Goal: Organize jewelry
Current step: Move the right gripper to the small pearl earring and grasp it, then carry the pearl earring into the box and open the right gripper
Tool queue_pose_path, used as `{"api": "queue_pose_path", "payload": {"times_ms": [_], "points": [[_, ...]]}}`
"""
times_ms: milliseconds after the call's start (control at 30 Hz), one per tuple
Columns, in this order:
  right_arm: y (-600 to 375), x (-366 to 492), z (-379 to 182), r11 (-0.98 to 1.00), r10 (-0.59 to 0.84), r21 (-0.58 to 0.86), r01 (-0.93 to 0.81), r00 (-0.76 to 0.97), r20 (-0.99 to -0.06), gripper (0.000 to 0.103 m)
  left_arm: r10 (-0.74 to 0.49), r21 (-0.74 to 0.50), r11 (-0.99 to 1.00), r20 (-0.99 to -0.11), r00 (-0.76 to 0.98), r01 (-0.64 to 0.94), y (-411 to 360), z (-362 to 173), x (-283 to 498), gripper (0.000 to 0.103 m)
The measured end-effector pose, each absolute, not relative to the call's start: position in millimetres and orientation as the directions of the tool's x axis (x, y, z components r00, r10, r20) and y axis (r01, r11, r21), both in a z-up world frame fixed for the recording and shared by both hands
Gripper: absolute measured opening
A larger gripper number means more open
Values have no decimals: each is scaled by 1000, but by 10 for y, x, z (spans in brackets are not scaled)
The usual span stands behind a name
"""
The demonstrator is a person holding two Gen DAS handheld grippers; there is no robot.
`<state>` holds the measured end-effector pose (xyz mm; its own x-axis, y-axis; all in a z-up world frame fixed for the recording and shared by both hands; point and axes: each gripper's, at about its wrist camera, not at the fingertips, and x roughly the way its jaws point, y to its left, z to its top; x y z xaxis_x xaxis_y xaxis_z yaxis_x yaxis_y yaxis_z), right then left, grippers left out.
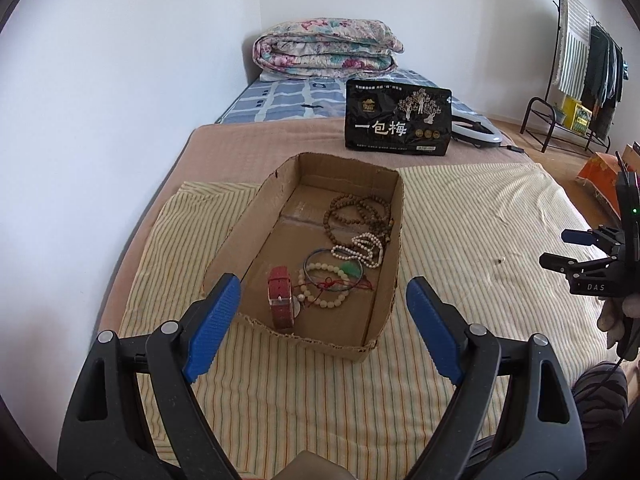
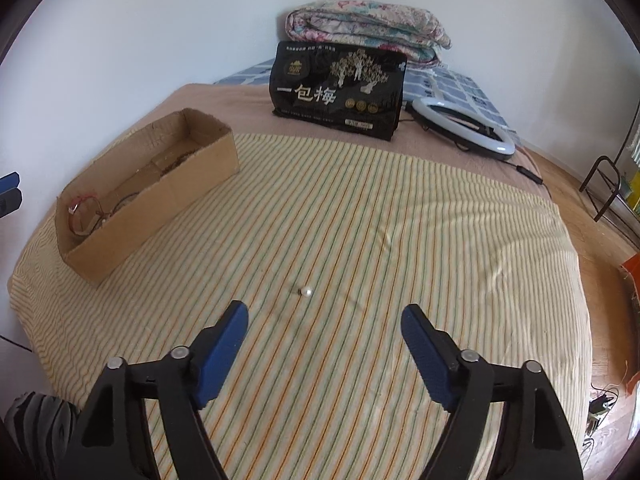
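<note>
On the striped sheet [image 2: 360,220] of the bed, a lone pearl [image 2: 306,291] lies just ahead of my right gripper [image 2: 324,332], whose jaws stand spread and empty. I should centre them over it and close gently, since it may roll. My left gripper [image 1: 324,300], also spread and empty, hovers at the cardboard box [image 1: 384,316] of bracelets [image 1: 340,268].
</note>
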<state>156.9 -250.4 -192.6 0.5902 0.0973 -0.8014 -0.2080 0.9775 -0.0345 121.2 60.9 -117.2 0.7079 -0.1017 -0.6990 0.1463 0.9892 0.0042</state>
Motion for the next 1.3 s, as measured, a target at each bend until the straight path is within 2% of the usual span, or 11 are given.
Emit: {"api": "queue_pose_path", "payload": {"times_ms": [67, 233, 667, 1000, 1067, 1300], "points": [[-2516, 1593, -2025, 974, 122, -10, -227, 558, -821, 59, -92, 6, 991, -710, 698, 137, 663, -1256, 1177, 87], [-2475, 1681, -2195, 967, 170, 41, -253, 512, -842, 40, -69, -1, 995, -735, 675, 101, 800, -1451, 1076, 87], [-2323, 1990, -2378, 969, 154, 36, -243, 487, -860, 24, -54, -37, 998, -779, 625, 41, 980, -1707, 972, 87], [-2272, 2084, -2460, 974, 106, -8, -225, 488, -866, 18, -59, -43, 998, -779, 624, 41, 1003, -1714, 976, 87], [-2267, 2099, -2484, 974, 106, -8, -227, 484, -869, 11, -58, -41, 998, -779, 624, 41, 1006, -1714, 978, 87], [-2250, 2099, -2506, 974, 97, -18, -225, 489, -867, 9, -59, -51, 998, -782, 621, 30, 1044, -1713, 980, 87]]}}
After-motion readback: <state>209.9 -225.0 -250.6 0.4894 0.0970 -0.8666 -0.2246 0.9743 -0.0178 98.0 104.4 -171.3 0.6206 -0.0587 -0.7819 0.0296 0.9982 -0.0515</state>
